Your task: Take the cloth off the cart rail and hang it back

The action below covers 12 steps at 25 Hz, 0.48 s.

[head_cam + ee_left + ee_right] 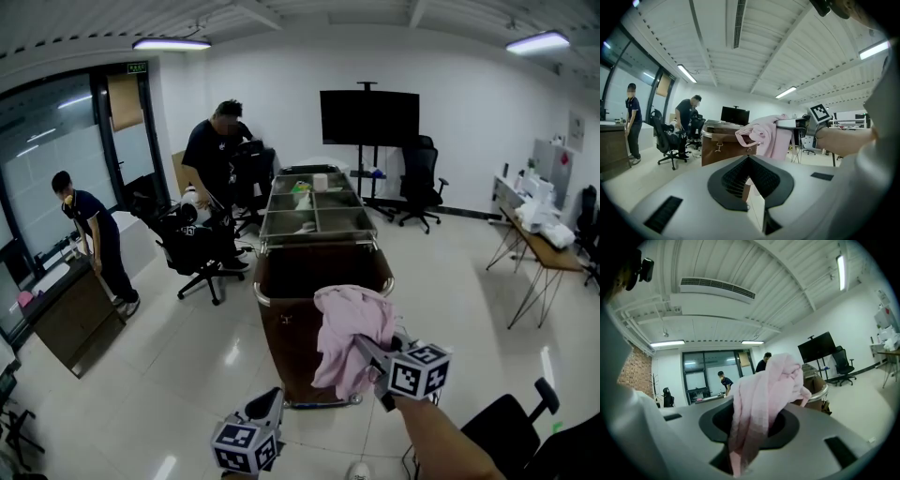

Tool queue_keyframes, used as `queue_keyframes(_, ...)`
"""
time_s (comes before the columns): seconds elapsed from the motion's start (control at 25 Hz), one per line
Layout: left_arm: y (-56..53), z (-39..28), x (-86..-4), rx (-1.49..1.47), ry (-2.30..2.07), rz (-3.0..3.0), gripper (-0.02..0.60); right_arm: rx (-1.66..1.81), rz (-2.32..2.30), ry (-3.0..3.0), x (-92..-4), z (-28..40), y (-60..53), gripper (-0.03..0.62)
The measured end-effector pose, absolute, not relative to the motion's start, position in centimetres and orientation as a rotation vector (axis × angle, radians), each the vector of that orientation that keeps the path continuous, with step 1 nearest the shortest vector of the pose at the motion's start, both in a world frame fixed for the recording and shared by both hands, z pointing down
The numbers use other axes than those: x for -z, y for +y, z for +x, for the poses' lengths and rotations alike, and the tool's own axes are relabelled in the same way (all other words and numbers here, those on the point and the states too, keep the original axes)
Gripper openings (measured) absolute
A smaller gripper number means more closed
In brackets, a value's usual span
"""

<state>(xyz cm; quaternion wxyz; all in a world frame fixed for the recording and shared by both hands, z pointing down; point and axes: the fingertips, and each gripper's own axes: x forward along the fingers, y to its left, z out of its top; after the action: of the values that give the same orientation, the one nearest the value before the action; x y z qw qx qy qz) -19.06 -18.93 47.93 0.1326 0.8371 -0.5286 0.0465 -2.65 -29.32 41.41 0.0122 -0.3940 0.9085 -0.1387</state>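
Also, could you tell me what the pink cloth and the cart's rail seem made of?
The pink cloth looks like soft, matte cotton, perhaps: it droops in limp folds from the right gripper. The cart's rail looks like polished metal, glinting along its curve; which metal I cannot tell.

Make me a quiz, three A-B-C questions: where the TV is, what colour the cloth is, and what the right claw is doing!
1. Where is the TV? A by the far wall, past the cart; B on the cart; C on the floor.
2. What colour is the cloth? A blue; B pink; C green.
3. The right claw is: A open, empty; B shut on a cup; C shut on the cloth.

Answers: A, it stands at the wall beyond the cart; B, it looks pale pink in every view; C, the cloth is pinched between its jaws.
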Motion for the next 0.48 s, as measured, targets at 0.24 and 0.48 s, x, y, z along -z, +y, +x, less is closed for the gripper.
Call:
queue_keyframes(0.24, -17.5, -17.0, -47.4, -0.135, -1.514, 2.462, 0.000, 0.395, -1.180, 2.828, -40.4, -0.9, -24.3, 0.123)
queue_keyframes(0.48, -16.8, -14.7, -46.6, -0.119, -1.533, 2.468, 0.000, 0.344, -1.116, 2.835, -39.1, 1.6, -19.3, 0.123)
